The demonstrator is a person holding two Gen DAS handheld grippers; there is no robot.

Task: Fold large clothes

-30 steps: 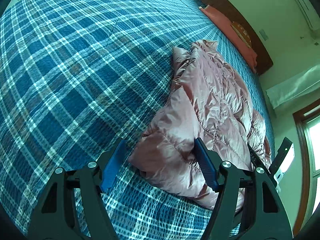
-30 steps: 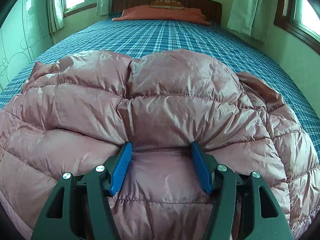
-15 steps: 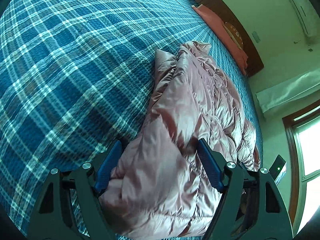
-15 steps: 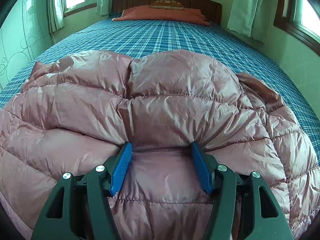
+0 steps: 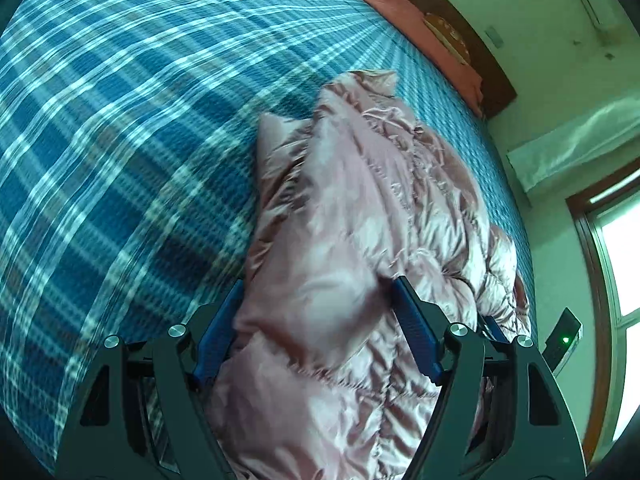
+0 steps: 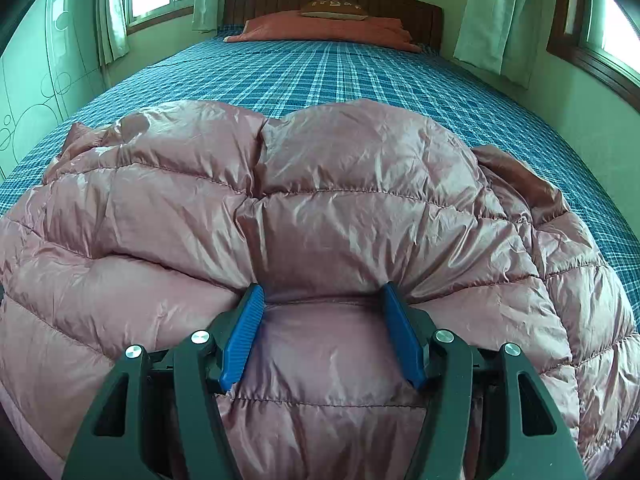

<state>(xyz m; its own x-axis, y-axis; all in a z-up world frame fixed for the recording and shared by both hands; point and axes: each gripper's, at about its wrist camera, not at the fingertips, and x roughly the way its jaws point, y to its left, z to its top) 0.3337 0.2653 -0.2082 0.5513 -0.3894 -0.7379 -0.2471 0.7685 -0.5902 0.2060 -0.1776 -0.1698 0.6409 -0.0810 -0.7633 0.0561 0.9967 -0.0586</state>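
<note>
Since a second ago our left gripper (image 5: pixel 316 320) has pushed forward from the edge of the pink down jacket (image 5: pixel 360 208) until the padding bulges between its blue fingers (image 5: pixel 412 332), while our right gripper (image 6: pixel 322 328) has stayed where it was. Both pairs of fingers are spread wide, with jacket fabric lying between them and touching the pads; neither pair is pinching it. On the left, a puffy fold fills the gap between the fingers, and the rest of the jacket runs away from them in a long rumpled ridge. On the right, the fingers (image 6: pixel 244 332) press down into a quilted panel, and the jacket (image 6: pixel 320 200) swells up just beyond their tips. All of the jacket lies on the bed's blue plaid cover (image 6: pixel 340 76), at the end far from the wooden headboard (image 6: pixel 332 0). Orange pillows (image 6: pixel 328 32) rest against that headboard, well apart from the jacket.
</note>
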